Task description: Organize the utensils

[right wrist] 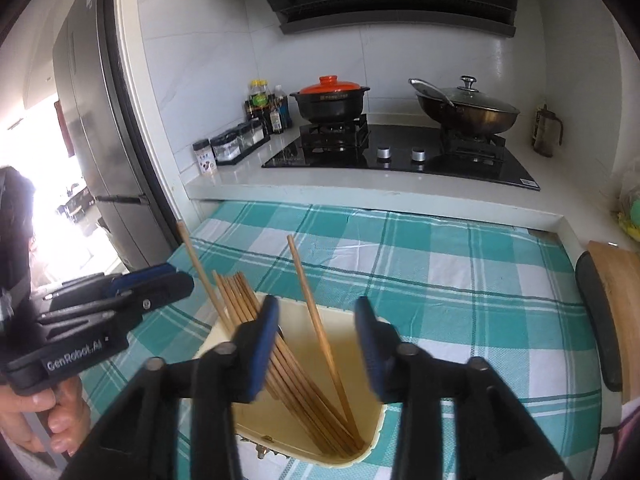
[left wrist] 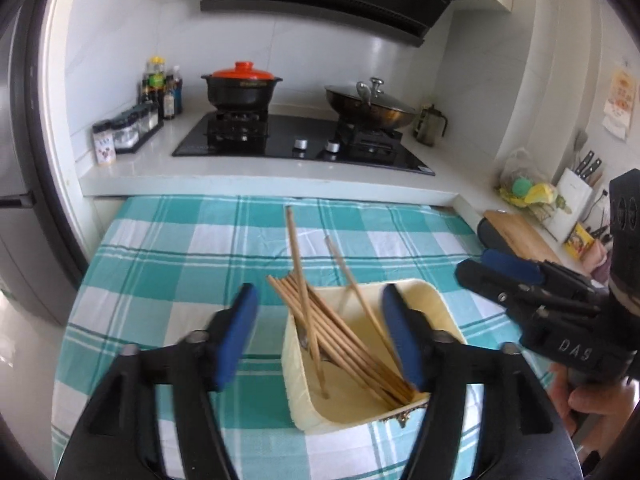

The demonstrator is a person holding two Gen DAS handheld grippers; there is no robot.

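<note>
The chopsticks look like pale matt wood, lying in a smooth cream plastic-looking holder. Under it the tablecloth is soft woven teal-and-white check cloth. The gripper pads are matt blue, foam-like, on black plastic.

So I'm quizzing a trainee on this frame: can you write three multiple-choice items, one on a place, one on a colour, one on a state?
1. Where are the chopsticks?
A. in the cream holder
B. on the stove
C. flat on the tablecloth

2. What colour is the clay pot's lid?
A. green
B. orange-red
C. white

3. How do the left gripper and right gripper stand?
A. both shut on chopsticks
B. one shut
C. both open, empty

Answers: A, the sticks lean inside the holder; B, the lid is orange-red; C, both show wide gaps with nothing clamped.
</note>
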